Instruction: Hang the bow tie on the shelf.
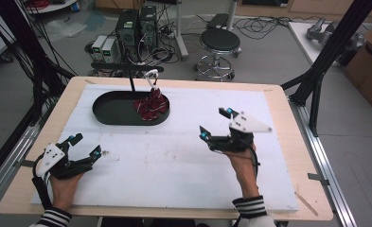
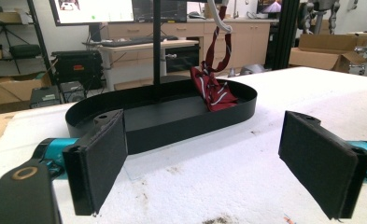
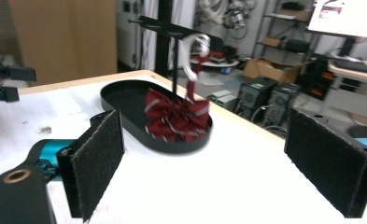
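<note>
Dark red striped cloth bow tie [image 1: 151,105] lies bunched at the right end of the long black oval tray [image 1: 109,108], with its strap hooked up on the thin black metal stand [image 1: 130,71] rising from the tray. We hold our left gripper [image 1: 83,146] low near the table's left corner, jaws spread wide, holding nothing. Our right gripper [image 1: 214,124] hangs over the white foam mat [image 1: 174,156], also wide apart and holding nothing. We think no grab has begun yet. Next, one gripper likely needs to reach the bow tie and pinch it gently.
</note>
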`<action>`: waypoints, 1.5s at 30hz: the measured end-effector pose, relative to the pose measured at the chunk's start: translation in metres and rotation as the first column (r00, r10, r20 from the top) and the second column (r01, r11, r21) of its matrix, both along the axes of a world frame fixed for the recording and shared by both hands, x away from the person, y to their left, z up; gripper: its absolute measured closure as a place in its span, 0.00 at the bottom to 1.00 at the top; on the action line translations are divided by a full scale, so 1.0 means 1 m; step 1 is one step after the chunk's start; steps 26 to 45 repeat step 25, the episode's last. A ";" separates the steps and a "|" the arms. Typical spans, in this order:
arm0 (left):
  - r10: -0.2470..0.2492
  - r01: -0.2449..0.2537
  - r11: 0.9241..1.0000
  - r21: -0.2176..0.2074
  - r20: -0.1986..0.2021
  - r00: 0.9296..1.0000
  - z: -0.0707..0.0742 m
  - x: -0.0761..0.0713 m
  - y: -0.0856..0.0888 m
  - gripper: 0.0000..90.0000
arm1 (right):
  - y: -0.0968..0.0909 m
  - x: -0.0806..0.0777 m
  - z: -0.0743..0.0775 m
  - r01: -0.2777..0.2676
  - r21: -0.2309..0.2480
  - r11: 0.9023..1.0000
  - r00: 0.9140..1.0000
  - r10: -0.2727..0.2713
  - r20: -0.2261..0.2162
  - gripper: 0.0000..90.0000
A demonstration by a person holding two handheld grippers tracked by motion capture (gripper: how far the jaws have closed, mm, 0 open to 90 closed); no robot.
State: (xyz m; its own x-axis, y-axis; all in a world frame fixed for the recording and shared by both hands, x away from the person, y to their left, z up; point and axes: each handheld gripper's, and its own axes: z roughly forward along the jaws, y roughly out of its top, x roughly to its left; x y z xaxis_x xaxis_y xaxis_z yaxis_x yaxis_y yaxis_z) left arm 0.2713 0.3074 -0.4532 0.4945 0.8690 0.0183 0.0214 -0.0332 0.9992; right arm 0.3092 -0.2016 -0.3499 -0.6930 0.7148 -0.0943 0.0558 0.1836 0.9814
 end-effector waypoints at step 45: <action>0.005 -0.005 1.000 -0.006 0.016 1.000 0.000 -0.001 0.000 0.18 | -0.047 -0.048 -0.104 0.191 0.119 0.974 0.978 -0.199 0.056 0.12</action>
